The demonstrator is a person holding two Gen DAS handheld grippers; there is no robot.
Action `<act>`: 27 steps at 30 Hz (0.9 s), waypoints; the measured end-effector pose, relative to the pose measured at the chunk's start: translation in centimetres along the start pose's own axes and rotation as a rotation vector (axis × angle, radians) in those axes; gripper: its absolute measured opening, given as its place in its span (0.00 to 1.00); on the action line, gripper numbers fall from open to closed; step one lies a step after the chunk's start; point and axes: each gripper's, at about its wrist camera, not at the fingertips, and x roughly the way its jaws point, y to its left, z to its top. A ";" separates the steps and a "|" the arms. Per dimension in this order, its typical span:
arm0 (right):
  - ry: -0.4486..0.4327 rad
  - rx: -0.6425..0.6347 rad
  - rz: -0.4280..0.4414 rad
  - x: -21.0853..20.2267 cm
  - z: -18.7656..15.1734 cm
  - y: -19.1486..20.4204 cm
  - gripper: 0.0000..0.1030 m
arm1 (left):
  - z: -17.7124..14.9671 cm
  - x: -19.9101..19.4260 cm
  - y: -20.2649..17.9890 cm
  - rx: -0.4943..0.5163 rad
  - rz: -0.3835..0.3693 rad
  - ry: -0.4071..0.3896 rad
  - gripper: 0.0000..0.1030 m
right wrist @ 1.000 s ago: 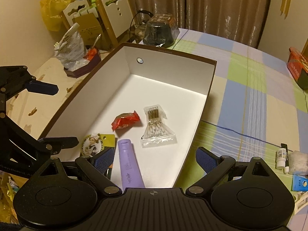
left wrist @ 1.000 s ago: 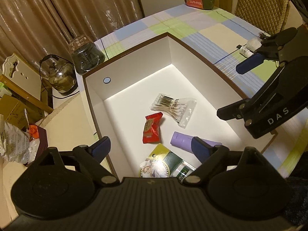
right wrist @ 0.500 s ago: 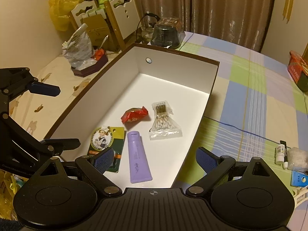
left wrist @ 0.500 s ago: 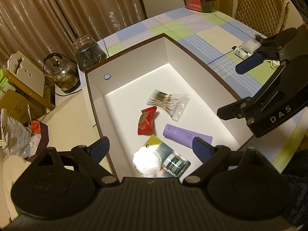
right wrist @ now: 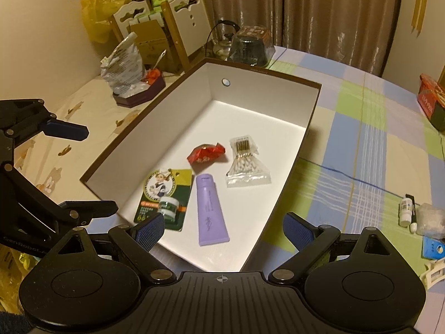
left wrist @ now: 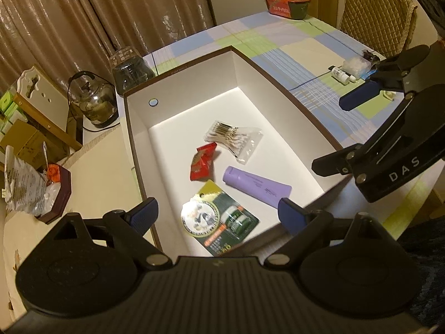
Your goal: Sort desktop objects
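Risk: leftovers get skipped | both tongs (left wrist: 215, 213) (right wrist: 222, 229) spread apart, empty, over box (right wrist: 313, 111) | small bottle (right wrist: 405, 208) lower right on worktop (right wrist: 361, 144), easy to knock over

— Any lettering you can actually read?

— "DAS", in pale capitals on the black body of the right gripper (left wrist: 331, 133), seen from the left wrist view. And "GenRobot" along the arm of the left gripper (right wrist: 91, 171) in the right wrist view, running off into shadow.

— The purple tube (right wrist: 210, 208)?

— It carries print, too small to make out. Same for the green blister card (right wrist: 164, 194), the red snack packet (right wrist: 206, 153) and the red instant-noodle bowl (left wrist: 286, 3): printed, but illegible.
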 end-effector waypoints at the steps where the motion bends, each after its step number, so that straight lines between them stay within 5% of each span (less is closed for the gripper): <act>1: 0.002 0.000 0.004 -0.1 -0.2 0.1 0.92 | -0.2 -0.1 -0.2 -0.001 -0.002 0.002 0.89; 27: 0.009 -0.025 0.096 -2.4 -2.9 -2.1 0.92 | -0.8 -1.7 -3.6 -0.100 0.036 0.037 0.89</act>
